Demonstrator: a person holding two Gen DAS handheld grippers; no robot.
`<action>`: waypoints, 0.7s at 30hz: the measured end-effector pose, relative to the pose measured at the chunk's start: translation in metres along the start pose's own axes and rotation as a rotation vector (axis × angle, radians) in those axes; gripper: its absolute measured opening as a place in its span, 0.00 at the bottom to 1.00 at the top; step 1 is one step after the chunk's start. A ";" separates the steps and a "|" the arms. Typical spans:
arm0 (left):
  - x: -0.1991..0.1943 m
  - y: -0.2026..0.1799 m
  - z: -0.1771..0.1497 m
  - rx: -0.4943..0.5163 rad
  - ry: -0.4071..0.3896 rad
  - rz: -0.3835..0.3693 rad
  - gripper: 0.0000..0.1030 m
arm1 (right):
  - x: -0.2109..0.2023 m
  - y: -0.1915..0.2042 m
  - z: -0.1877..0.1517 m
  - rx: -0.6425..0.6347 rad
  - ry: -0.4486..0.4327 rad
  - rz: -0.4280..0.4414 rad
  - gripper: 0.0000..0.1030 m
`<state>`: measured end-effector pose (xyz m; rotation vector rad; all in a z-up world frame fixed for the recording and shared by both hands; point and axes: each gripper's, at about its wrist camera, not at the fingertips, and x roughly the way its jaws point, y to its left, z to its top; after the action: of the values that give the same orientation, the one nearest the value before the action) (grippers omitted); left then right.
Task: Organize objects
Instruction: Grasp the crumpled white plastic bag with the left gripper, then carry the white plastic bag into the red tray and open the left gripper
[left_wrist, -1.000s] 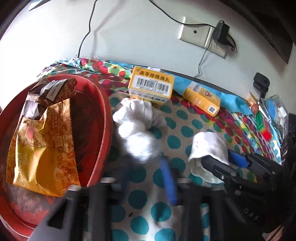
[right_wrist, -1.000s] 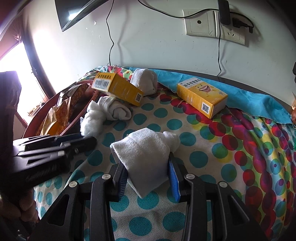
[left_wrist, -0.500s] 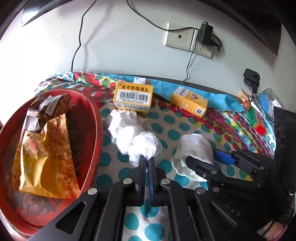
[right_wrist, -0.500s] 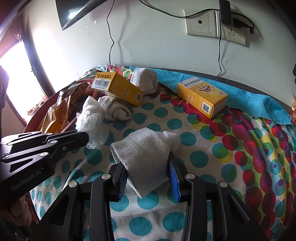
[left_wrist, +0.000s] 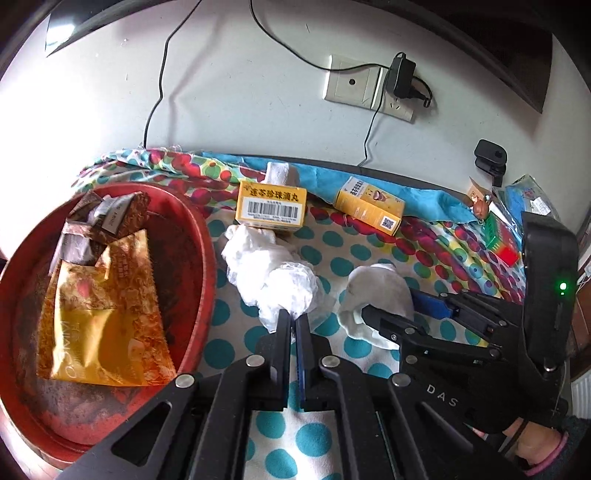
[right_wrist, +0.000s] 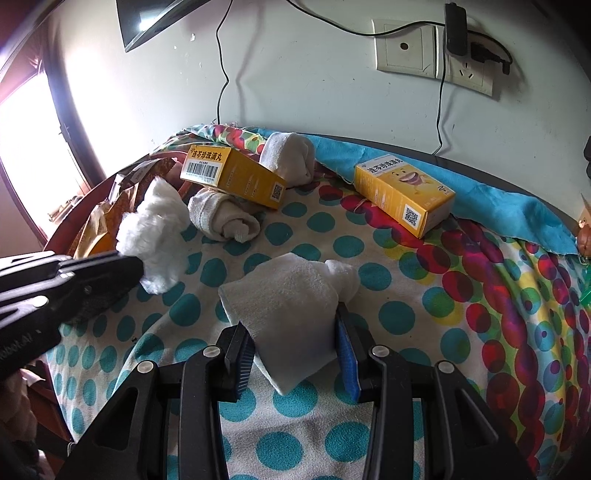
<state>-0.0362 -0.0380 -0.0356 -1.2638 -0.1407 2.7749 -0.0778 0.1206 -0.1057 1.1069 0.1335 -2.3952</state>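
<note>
I keep my left gripper (left_wrist: 294, 320) closed tight on the edge of a crumpled white tissue (left_wrist: 275, 273), its two fingers pressed together with only the thin paper between them; in the right wrist view the same tissue (right_wrist: 155, 236) hangs off the black tip, lifted a little above the dotted cloth (right_wrist: 424, 295). My right gripper (right_wrist: 293, 350) is clamped on a folded white towel (right_wrist: 288, 295), the blue pads pressing both sides of it, and the towel's far end lies on the cloth. At nine o'clock from the tissue in the left wrist view stands the red tray (left_wrist: 199, 258), with a golden snack bag (left_wrist: 103, 314) and some brown packets (left_wrist: 107, 218) inside; its rim is just beside the tissue. At twelve o'clock from the tissue a yellow box with a barcode (left_wrist: 271, 206) lies very near it, and in the right wrist view a rolled sock (right_wrist: 221, 218) is partly under this box. Another rolled sock (right_wrist: 288, 155) sits behind the box, near the wall. At one o'clock is a second yellow box (left_wrist: 369, 210), well apart from both grippers. On the wall I see a socket plate (left_wrist: 354, 83) with a black charger (left_wrist: 400, 75) plugged in and its cable hanging down. Small colourful things lie at the far right edge, too small to tell.
</note>
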 end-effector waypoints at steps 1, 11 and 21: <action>-0.002 0.001 0.000 0.005 -0.003 -0.001 0.02 | 0.000 0.001 0.000 -0.001 0.000 -0.004 0.36; -0.016 0.016 0.000 0.005 -0.013 -0.024 0.02 | 0.002 0.012 0.003 -0.050 0.007 -0.068 0.35; -0.050 0.039 0.016 -0.003 -0.063 -0.015 0.02 | 0.006 0.014 0.004 -0.061 0.022 -0.094 0.36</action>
<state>-0.0174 -0.0836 0.0076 -1.1711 -0.1580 2.8046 -0.0768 0.1051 -0.1058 1.1220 0.2700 -2.4444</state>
